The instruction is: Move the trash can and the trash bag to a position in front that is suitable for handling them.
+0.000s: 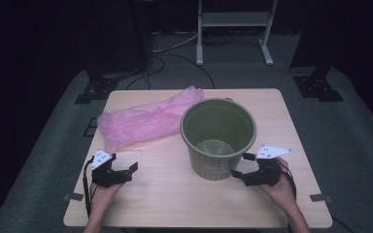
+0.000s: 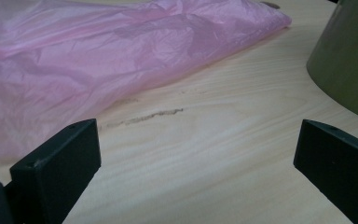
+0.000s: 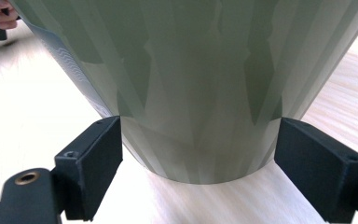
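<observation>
Green bucket [image 1: 218, 138] upright at table [image 1: 175, 204] centre, mouth up, inside bare. Pink plastic bag [image 1: 145, 119] lies flat just beside the bucket, on its far-left side; whether they touch, cannot tell. Right gripper [image 1: 240, 166] at the bucket's near-right base, jaws spread wide either side of the base [image 3: 200, 93], holding nothing. Left gripper [image 1: 130, 167] near-left of the bucket, well apart from it, jaws wide open over bare wood, the bag's near edge [image 2: 74, 84] just beyond them.

Green bin [image 1: 218, 136] upright, empty, mid-table; crumpled pink bag [image 1: 145, 119] flat beside it, touching
</observation>
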